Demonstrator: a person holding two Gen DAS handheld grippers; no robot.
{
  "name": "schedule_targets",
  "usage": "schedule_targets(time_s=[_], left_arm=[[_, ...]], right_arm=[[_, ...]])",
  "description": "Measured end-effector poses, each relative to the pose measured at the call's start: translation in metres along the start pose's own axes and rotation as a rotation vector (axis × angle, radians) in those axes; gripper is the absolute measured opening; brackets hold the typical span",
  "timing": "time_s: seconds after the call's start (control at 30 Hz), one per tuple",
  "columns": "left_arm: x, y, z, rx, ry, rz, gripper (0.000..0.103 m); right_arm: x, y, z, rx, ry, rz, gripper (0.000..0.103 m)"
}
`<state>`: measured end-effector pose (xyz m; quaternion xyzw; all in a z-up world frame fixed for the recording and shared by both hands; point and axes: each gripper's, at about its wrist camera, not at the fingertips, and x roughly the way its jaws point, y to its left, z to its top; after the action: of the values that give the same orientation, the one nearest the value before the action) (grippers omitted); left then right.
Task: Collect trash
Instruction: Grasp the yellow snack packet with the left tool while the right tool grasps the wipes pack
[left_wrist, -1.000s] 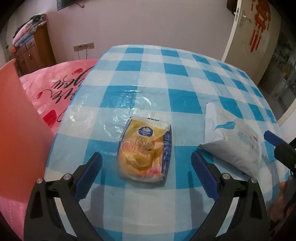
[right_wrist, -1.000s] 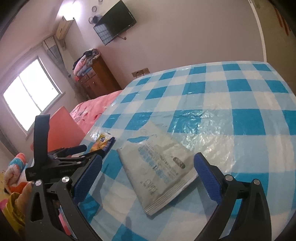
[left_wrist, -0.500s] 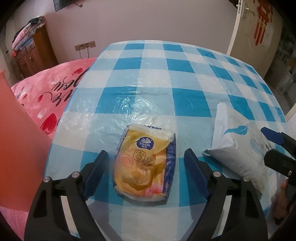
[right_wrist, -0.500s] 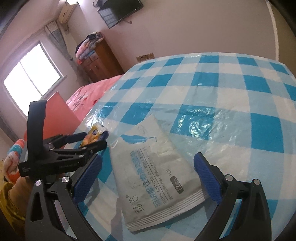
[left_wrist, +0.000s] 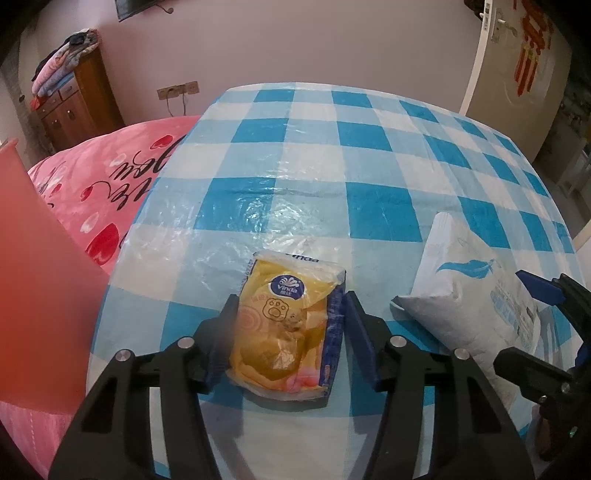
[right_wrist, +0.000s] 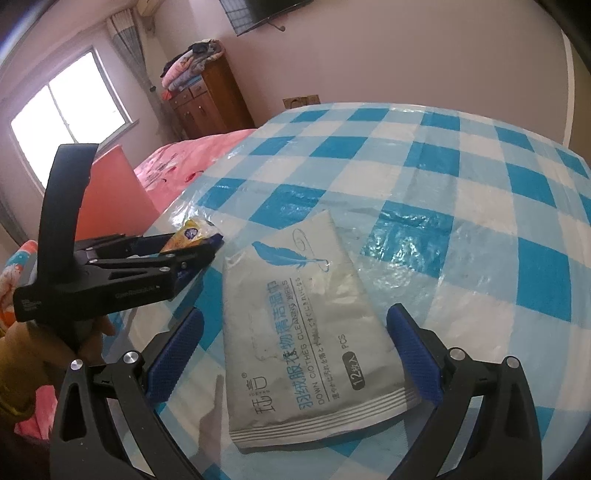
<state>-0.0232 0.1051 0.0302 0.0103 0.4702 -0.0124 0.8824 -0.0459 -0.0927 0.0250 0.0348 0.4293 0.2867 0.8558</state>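
A yellow tissue pack lies near the front edge of the blue-and-white checked tablecloth. My left gripper straddles it, jaws closing, with both blue pads against the pack's long sides. In the right wrist view the left gripper shows from the side, with the yellow tissue pack between its fingers. A flat white wet-wipes pack with a blue feather print lies between the fingers of my right gripper, which stands open with its pads clear of the pack. The white wet-wipes pack also shows at the right of the left wrist view.
A pink bedspread and a red board lie left of the table. A wooden cabinet with folded bedding stands at the back wall, and a door at the right. A hand holds the left gripper.
The left jaws have come in from wide open to the sides of the yellow pack. The right gripper has moved in over the white pack and rolled a little.
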Motion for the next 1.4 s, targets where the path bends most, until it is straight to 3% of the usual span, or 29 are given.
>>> schedule_targets(time_s=[0.5,0.83,1.4], left_arm=[[-0.005,-0.001,-0.012,0.021,-0.070,-0.015,0.057],[-0.006,0.000,-0.013,0.023,-0.080,-0.027,0.055],[-0.013,0.016,-0.020,-0.033,-0.099,-0.168,0.053]], right_arm=[[0.004,0.006,0.001,-0.034,0.018,-0.037,0.099],[0.012,0.019,-0.001,-0.114,0.054,-0.143,0.099],[0.019,0.029,-0.002,-0.159,0.068,-0.225,0.095]])
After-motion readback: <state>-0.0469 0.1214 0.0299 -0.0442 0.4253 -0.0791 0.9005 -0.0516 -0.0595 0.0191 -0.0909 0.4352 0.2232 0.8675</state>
